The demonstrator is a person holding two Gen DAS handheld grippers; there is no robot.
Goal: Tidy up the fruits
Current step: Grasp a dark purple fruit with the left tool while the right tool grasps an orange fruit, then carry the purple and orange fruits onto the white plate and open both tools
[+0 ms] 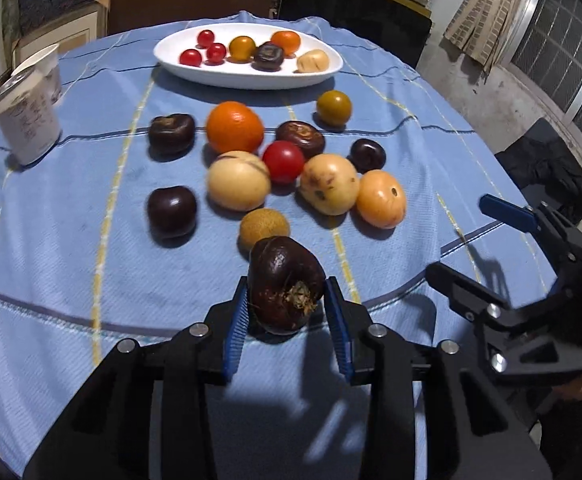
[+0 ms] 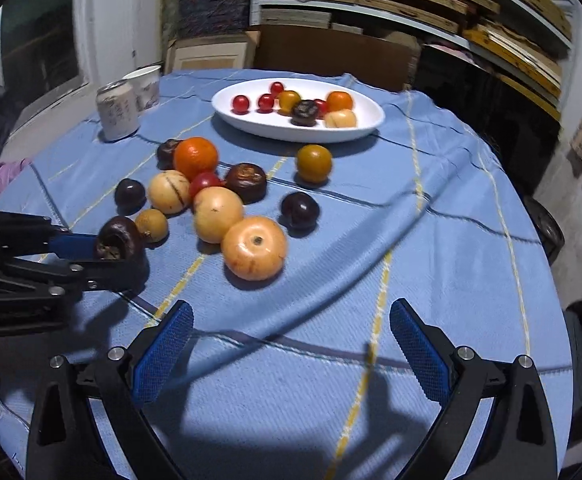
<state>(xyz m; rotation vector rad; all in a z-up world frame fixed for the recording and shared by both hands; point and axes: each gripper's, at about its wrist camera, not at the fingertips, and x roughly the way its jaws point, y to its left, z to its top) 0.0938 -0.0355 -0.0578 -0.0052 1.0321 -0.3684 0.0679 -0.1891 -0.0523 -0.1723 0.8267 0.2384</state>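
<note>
My left gripper [image 1: 287,304] is shut on a dark brown water chestnut [image 1: 286,286], held just above the blue cloth; it also shows in the right wrist view [image 2: 119,239]. Ahead lies a cluster of loose fruit: an orange [image 1: 235,127], a red tomato [image 1: 283,161], pale yellow fruits [image 1: 238,180], a peach-coloured fruit [image 1: 381,199], dark chestnuts [image 1: 171,212] and a small brown longan [image 1: 264,229]. A white oval plate [image 1: 247,74] at the far side holds several small fruits. My right gripper [image 2: 291,344] is open and empty over bare cloth at the near right.
A drink can [image 1: 29,120] and a paper cup [image 1: 41,62] stand at the far left of the round table. A dark chair back [image 1: 355,8] and shelves stand behind the table. The table edge curves away on the right.
</note>
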